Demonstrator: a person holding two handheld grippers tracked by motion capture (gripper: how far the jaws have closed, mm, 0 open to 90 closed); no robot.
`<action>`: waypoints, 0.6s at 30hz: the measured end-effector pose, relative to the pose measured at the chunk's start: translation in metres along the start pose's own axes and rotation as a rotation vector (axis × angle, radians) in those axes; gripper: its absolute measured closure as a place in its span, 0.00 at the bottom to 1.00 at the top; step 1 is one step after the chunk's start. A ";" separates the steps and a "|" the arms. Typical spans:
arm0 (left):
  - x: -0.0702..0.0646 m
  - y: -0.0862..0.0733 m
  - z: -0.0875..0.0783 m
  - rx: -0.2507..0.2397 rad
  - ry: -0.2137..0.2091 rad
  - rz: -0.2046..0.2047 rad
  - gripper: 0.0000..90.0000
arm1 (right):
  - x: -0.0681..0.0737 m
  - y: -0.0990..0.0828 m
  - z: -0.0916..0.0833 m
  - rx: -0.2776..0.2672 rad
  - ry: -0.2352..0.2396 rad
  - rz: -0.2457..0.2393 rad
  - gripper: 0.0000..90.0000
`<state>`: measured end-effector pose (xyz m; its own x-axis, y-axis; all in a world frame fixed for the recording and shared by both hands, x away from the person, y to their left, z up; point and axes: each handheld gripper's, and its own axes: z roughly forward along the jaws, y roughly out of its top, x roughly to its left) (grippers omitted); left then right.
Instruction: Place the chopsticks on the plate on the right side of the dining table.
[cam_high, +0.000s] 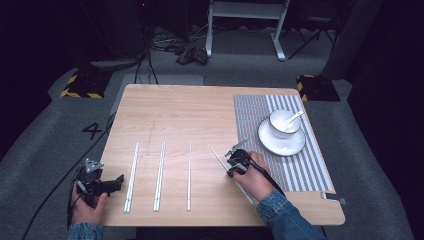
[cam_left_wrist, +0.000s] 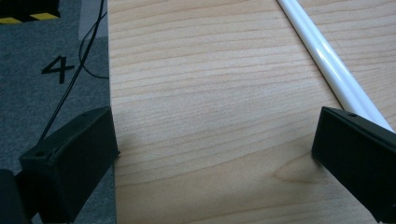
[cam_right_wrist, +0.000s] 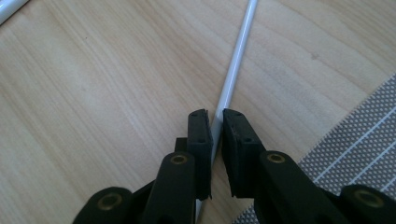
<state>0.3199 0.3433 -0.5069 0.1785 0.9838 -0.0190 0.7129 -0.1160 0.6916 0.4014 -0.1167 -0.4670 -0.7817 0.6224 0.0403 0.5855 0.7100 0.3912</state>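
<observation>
Left gripper (cam_high: 118, 181): rests at the table's near left corner, jaws spread wide with bare wood between them, holding nothing.
Leftmost chopstick pair (cam_high: 131, 177): just right of that gripper, its long axis running from the near edge towards the far side; in the left gripper view it passes beside the right-hand jaw.
Second chopstick pair (cam_high: 159, 175): parallel to the first, a little further right.
Single chopstick (cam_high: 189, 175): lies alone, same direction, right of the two pairs.
Slanted chopstick (cam_high: 218, 158): the thing in hand, lying askew, far tip leaning left, near end towards the person.
Right gripper (cam_high: 231, 160): jaws drawn together on the slanted chopstick around mid-length; in the right gripper view the stick runs straight out ahead between the pads.
Nearer hand: the right one by far; the left is well apart.
Striped placemat (cam_high: 250, 115): far right, just beside the gripped stick.
Tableware: one plate (cam_high: 280, 145), one bowl (cam_high: 280, 126) on it, one spoon (cam_high: 294, 117) in the bowl.
Count: six white chopsticks as I judge it, two pairs plus two singles.
</observation>
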 end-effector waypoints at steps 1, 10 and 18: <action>0.000 0.000 0.000 0.000 0.000 0.000 0.00 | 0.001 0.000 0.000 0.008 0.001 -0.001 0.91; 0.000 0.000 0.000 0.000 0.000 0.000 0.00 | 0.006 0.010 0.002 0.065 -0.037 0.016 0.87; 0.000 0.000 0.000 0.000 0.000 0.000 0.00 | 0.008 0.010 0.002 0.055 -0.042 0.075 0.94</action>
<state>0.3199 0.3433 -0.5070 0.1788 0.9837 -0.0193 0.7127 -0.1160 0.6918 0.4021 -0.1039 -0.4646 -0.7266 0.6865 0.0287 0.6534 0.6774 0.3378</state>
